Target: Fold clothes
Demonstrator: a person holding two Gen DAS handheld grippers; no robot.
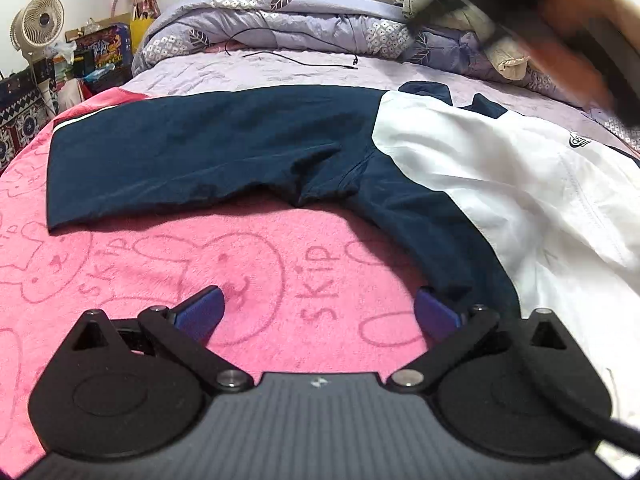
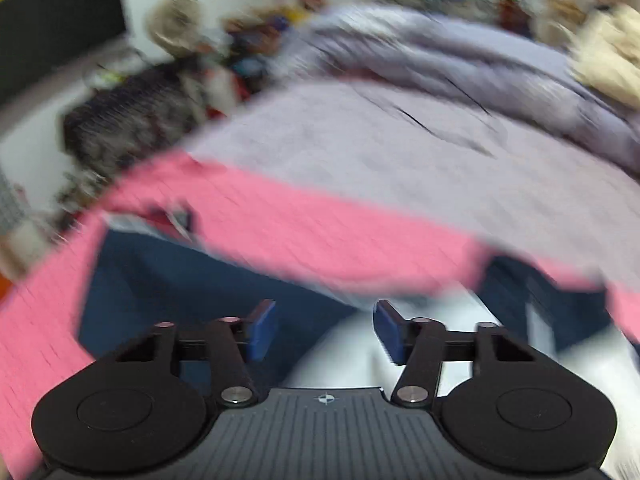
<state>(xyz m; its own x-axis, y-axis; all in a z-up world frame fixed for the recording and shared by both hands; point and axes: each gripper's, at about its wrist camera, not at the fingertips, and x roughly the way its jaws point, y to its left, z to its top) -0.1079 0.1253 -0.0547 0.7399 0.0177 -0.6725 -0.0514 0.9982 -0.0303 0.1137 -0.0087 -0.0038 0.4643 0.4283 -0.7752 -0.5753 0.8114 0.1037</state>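
Bed carries a pink towel as the work surface; lilac sheet and a bunched quilt lie at the far side, a black cable loose on the sheet.

Navy-and-white jacket lies spread flat across the towel, front up, body to the right, one navy sleeve stretched out to the left. Small logo on the white chest panel.

Left gripper: jaws spread wide, nothing between them, over bare towel just near of the sleeve; its right blue pad sits at the navy side hem, contact not clear.

Right gripper: jaws parted, no cloth pinched, above the jacket where navy meets white. Right wrist view is heavily smeared; fine detail unreadable.

Judgement: step in hand is likely the sleeve fold toward the body. To do it well, take the sleeve at the cuff edge, pinch one layer only, lift just clear of the towel and carry it rightward in a flat arc. Risk: thin slippery cloth drags the body askew, so a hold-down near the shoulder would help.
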